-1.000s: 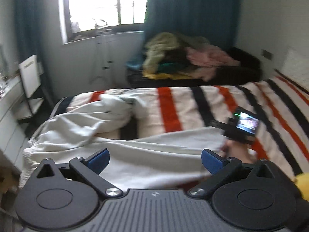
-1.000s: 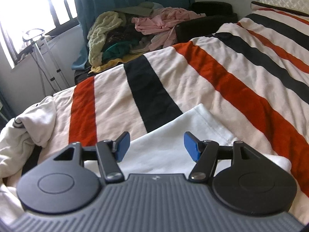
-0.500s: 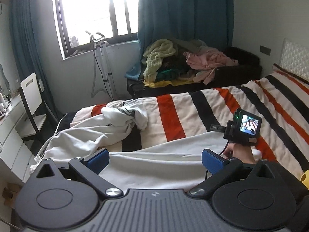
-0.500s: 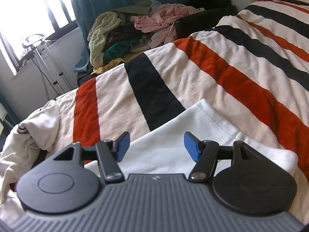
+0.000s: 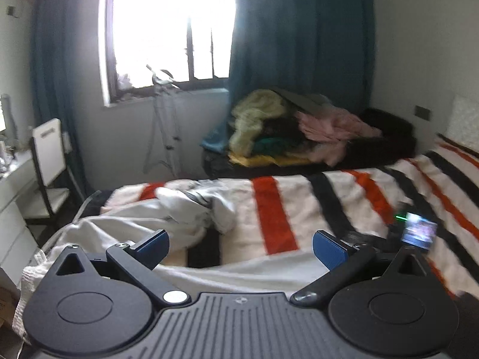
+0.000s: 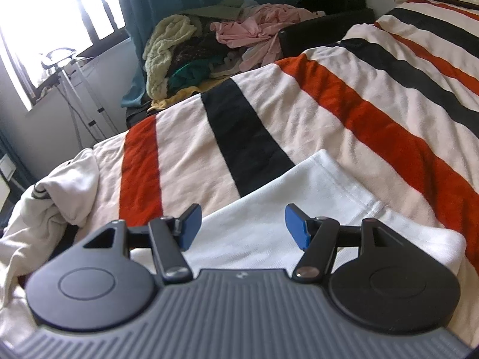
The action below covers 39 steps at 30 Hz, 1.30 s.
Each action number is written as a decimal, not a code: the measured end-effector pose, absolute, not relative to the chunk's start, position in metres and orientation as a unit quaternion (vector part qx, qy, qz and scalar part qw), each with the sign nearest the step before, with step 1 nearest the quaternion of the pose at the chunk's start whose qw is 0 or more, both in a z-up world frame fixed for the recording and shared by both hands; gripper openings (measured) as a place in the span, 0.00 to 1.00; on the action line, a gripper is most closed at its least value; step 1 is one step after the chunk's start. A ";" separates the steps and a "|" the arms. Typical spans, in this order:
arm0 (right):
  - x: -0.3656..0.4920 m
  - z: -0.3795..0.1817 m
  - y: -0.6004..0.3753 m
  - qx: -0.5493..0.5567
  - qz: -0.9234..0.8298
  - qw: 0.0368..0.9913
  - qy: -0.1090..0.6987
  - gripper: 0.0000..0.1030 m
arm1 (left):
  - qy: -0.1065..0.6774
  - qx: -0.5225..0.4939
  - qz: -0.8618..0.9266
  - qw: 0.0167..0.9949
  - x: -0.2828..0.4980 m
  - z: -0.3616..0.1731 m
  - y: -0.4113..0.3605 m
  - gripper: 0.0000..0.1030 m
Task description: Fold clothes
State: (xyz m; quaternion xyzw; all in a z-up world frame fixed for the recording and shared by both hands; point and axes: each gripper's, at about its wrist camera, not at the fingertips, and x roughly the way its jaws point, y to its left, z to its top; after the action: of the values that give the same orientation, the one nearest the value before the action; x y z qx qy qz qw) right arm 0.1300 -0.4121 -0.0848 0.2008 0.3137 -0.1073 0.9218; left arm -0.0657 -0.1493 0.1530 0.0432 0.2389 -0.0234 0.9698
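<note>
A white garment (image 6: 278, 206) lies flat on the striped blanket (image 6: 374, 95), one hemmed corner pointing away from me. My right gripper (image 6: 242, 224) hovers just above it, open, with nothing between its blue pads. In the left wrist view the same garment (image 5: 239, 272) stretches across the bed edge and bunches up to the left (image 5: 179, 212). My left gripper (image 5: 239, 246) is open above it and holds nothing. The other gripper's lit screen (image 5: 417, 232) shows at the right of that view.
A pile of mixed clothes (image 5: 293, 131) sits on a dark couch past the bed. A tripod (image 5: 163, 125) stands under the bright window, beside teal curtains. A white chair (image 5: 48, 164) and a desk edge are at the far left.
The left wrist view has swung and blurred; the garment sits lower in it now. The right gripper's view has barely shifted and both grippers stay open.
</note>
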 end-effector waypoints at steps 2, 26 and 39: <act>0.130 -0.085 -0.409 0.201 -0.096 0.923 0.314 0.62 | 0.215 0.046 -0.001 0.976 -0.046 0.133 -0.138 1.00; 0.336 -0.095 -0.243 0.202 0.087 0.926 0.306 0.63 | 0.242 -0.050 0.063 0.967 0.122 -0.063 0.035 1.00; 0.402 -0.087 -0.055 -0.025 0.210 0.931 0.298 0.62 | 0.288 -0.087 0.087 0.950 0.175 -0.104 0.070 1.00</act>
State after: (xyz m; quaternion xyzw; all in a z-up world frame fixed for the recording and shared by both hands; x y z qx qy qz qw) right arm 0.4021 -0.0555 -0.0874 -0.0248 0.2983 0.2099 0.9308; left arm 0.1752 0.0697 -0.1044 -0.0873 0.2878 0.0875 0.9497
